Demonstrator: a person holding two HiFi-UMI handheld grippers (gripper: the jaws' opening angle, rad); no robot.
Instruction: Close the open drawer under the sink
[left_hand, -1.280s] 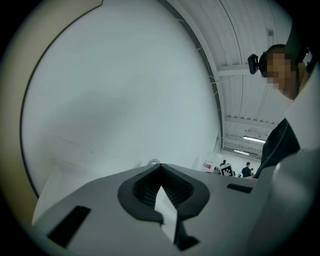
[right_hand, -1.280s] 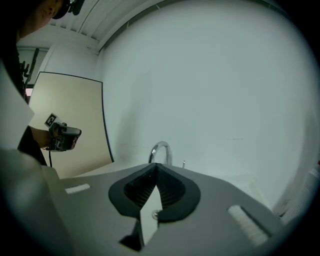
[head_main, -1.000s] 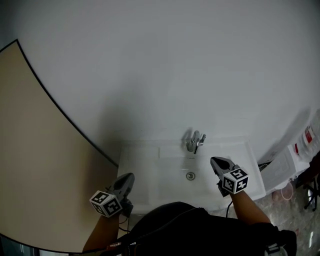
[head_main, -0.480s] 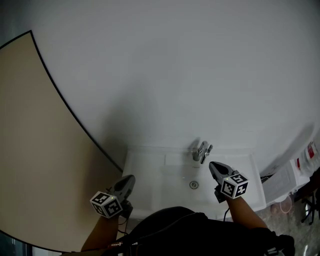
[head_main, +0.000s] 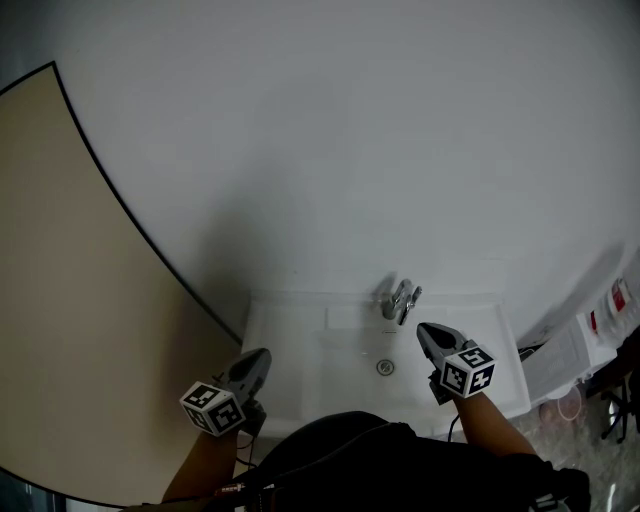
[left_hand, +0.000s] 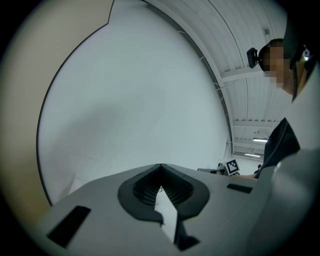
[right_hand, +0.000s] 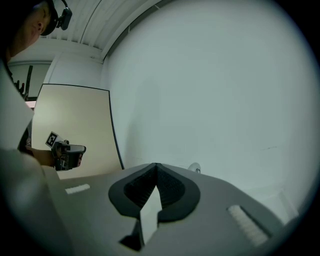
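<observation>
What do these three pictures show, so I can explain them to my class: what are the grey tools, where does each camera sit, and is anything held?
A person holds a two-jaw gripper in each hand. The wide picture comes from a camera on the person's head, looking down at a white sink with a tap and drain. The left gripper and right gripper hover near it. The other two pictures come from cameras riding on the grippers. Both pairs of jaws are shut and empty. No drawer is visible.
</observation>
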